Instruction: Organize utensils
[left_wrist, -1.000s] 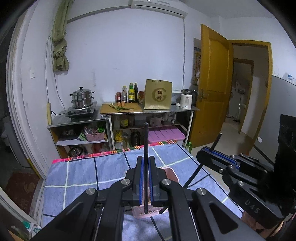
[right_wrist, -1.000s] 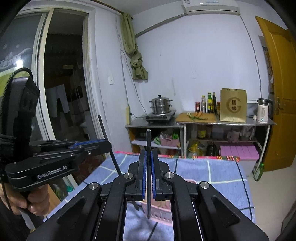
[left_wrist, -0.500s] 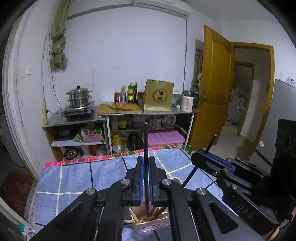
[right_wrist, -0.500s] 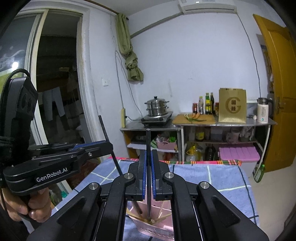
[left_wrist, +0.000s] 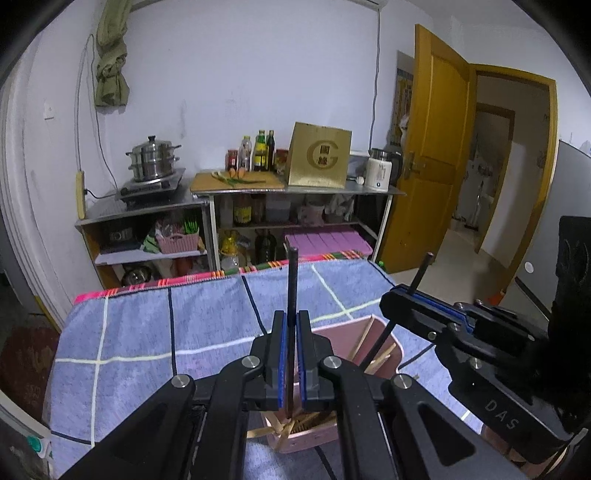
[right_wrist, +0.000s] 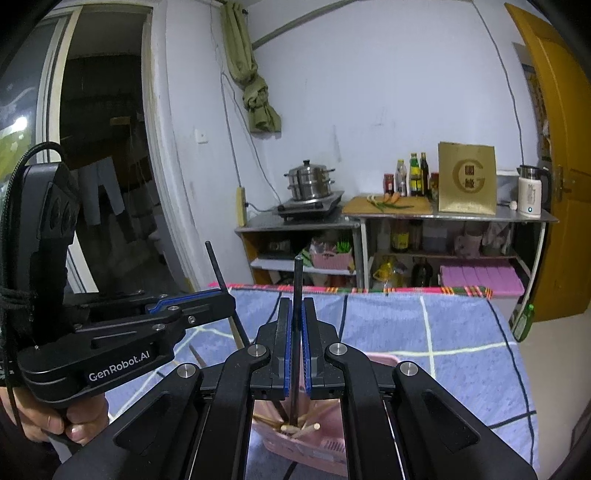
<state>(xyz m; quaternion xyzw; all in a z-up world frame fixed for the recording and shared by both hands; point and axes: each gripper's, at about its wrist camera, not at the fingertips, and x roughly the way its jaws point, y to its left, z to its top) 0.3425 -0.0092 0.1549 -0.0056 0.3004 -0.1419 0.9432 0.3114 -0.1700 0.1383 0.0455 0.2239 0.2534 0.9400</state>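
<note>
Left hand-held gripper (left_wrist: 291, 363): clamped tight on a black chopstick (left_wrist: 292, 288) that stands nearly upright between its blue pads, lower tip just above the pink basket (left_wrist: 384, 354).
Right hand-held gripper (right_wrist: 295, 354): likewise pinched shut on a second black chopstick (right_wrist: 297, 291), its lower end pointing down among the wooden chopsticks (right_wrist: 306, 428) lying in the basket.
Side by side: in the left view the right hand-held gripper sits to the right of the basket; in the right view the left one sits to the left, with a person's fingers (right_wrist: 79, 424) wrapped round its handle.
Basket: near edge of the tabletop (left_wrist: 147, 332), which is covered by a blue checked cloth with a striped far hem.
Step in hand: I'd say both black sticks are being brought down into the basket to join the wooden ones.
Next move: probably lower each tip inside the rim, then let the pads part so the sticks drop in, not onto the cloth.
Writing: "GenRobot.AI" on the left tool's side, "DAS" on the right one's.
Far wall: a gold paper bag (right_wrist: 467, 181) with a big "G" and two characters I can't read, beside bottles, a steamer pot and a white kettle on a metal shelf unit.
</note>
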